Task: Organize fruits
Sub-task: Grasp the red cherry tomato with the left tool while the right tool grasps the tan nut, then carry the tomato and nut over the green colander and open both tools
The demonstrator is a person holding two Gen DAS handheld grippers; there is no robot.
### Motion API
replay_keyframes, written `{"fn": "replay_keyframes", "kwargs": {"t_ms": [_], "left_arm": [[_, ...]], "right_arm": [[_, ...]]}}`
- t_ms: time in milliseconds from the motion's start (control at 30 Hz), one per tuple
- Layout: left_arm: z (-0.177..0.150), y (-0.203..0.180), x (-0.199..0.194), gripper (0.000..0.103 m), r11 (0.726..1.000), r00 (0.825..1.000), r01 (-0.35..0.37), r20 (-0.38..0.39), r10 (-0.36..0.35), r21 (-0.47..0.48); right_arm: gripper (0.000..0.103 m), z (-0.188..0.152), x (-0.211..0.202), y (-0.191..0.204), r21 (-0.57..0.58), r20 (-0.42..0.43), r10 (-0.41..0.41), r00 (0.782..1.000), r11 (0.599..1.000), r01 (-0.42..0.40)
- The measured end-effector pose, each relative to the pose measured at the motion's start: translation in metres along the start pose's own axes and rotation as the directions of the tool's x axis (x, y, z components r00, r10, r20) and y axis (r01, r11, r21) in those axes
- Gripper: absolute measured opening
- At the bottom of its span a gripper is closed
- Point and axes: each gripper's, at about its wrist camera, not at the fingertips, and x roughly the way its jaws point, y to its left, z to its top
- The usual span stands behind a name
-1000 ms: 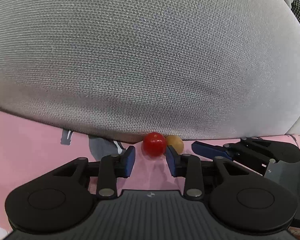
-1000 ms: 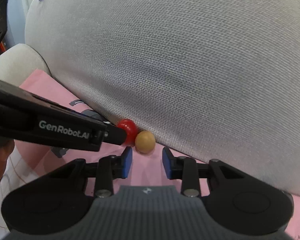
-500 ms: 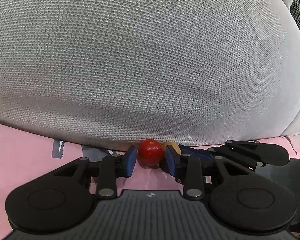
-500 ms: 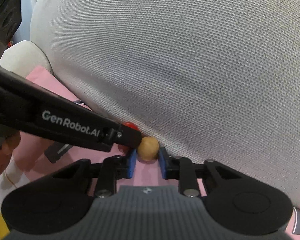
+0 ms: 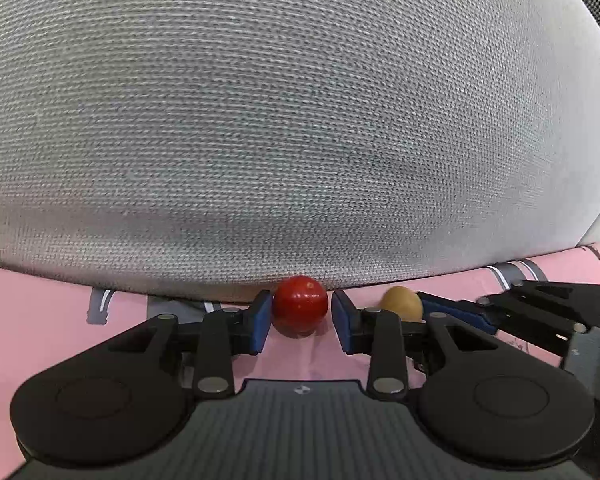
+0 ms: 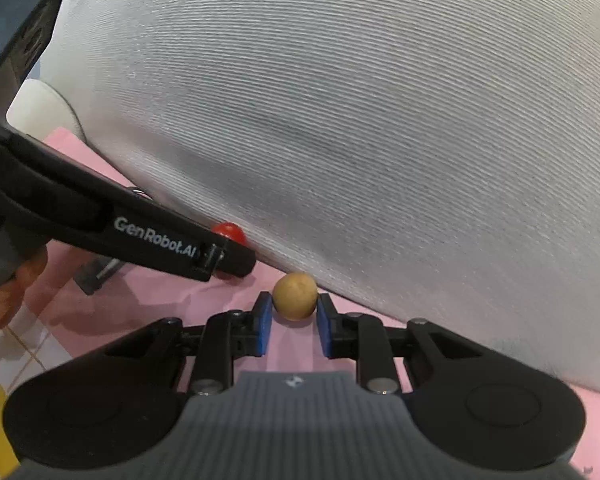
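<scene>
Left tongs (image 5: 300,316) clamped on red fruit (image 5: 299,305), right tongs (image 6: 292,316) gripping tan fruit (image 6: 294,296), pink cloth (image 5: 40,320) beneath

Red round fruit (image 5: 299,304); tan round fruit (image 6: 294,295); pink cloth (image 5: 32,320); grey woven cushion (image 5: 284,120); blue pads (image 6: 265,328).

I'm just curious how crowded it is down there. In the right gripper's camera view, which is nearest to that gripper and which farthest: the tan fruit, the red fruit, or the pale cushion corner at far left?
1. Tan fruit: between the right gripper's blue pads.
2. Red fruit: up and left, partly behind the left gripper.
3. Pale cushion corner: far left, farthest.
</scene>
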Motion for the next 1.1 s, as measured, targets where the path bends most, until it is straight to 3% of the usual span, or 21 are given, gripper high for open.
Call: {"fn": "replay_keyframes", "kwargs": {"t_ms": [133,233,333,433,767,1100], "left_arm": [[0.002,-0.007,0.001,0.033,1.0,1.0,-0.011,-0.006,0.011,-0.003],[0.004,-0.015,-0.001,0.033,1.0,1.0,-0.026,-0.011,0.026,0.004],[0.008,-0.025,-0.008,0.032,1.0,1.0,-0.025,-0.008,0.025,0.011],[0.011,-0.035,-0.019,0.032,0.999,0.999,-0.043,-0.011,0.043,0.012],[0.007,-0.063,-0.078,0.032,0.998,0.998,-0.03,0.048,0.027,0.054],[-0.016,-0.113,-0.145,0.032,0.995,0.992,0.033,0.121,-0.044,0.091]], "right_arm": [[0.02,-0.002,-0.002,-0.003,0.009,-0.006,-0.001,1.0,1.0,0.001],[0.02,0.0,-0.005,-0.003,0.015,-0.013,0.002,1.0,1.0,-0.002],[0.02,0.032,0.015,-0.013,0.025,-0.018,0.002,1.0,1.0,-0.001],[0.02,0.037,0.007,-0.019,0.031,-0.005,0.003,1.0,1.0,-0.003],[0.02,0.037,-0.057,-0.024,0.069,0.043,-0.005,0.999,0.998,0.002],[0.02,0.003,-0.135,-0.019,0.077,0.114,-0.057,0.992,0.996,0.048]]}}
